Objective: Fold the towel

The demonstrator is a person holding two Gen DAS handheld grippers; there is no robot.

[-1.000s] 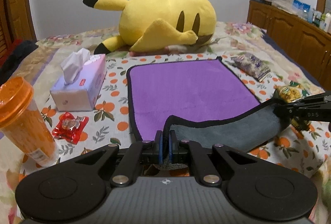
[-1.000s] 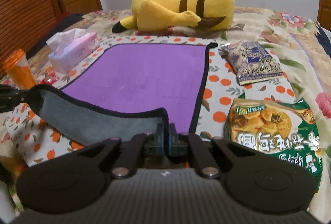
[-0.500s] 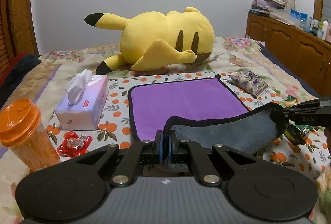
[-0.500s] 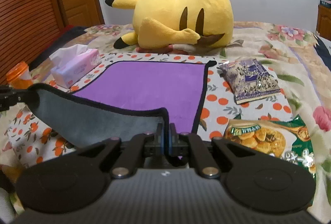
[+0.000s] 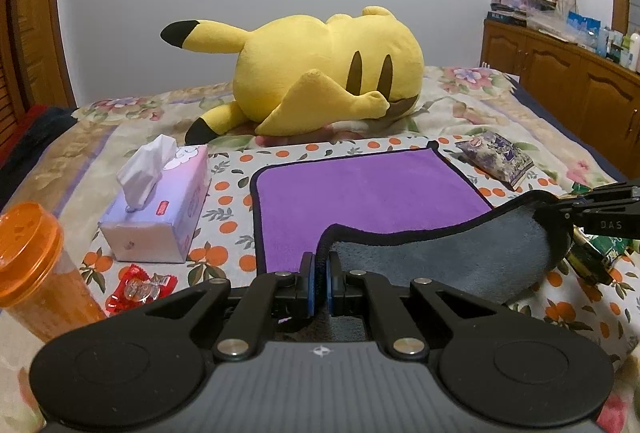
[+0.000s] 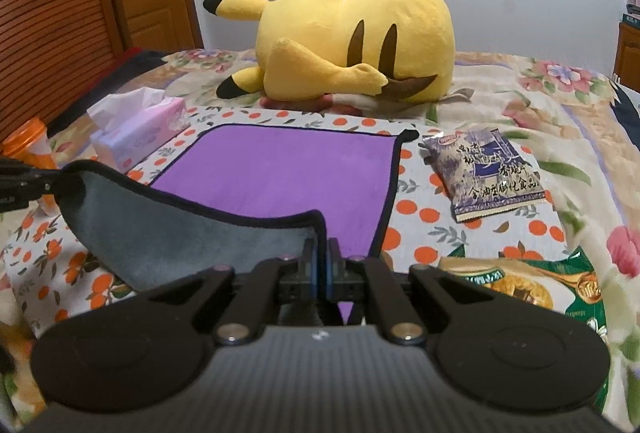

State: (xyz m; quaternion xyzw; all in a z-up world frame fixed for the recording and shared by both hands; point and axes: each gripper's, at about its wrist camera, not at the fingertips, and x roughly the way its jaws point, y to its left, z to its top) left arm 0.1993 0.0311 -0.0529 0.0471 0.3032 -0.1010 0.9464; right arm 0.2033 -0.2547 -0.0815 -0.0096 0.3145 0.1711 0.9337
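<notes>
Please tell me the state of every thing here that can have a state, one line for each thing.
towel: near edge lifted, grey underside showing, far part flat on the bed
left gripper: shut on the towel's near left corner
right gripper: shut on the towel's near right corner
tissue box: open, one tissue sticking up
orange cup: upright, lid on
purple snack bag: lying flat, looks sealed
plush toy: lying on its side

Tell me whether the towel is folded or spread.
Partly folded: both tongs hold the towel's near edge lifted, grey underside showing; far half lies flat.
</notes>
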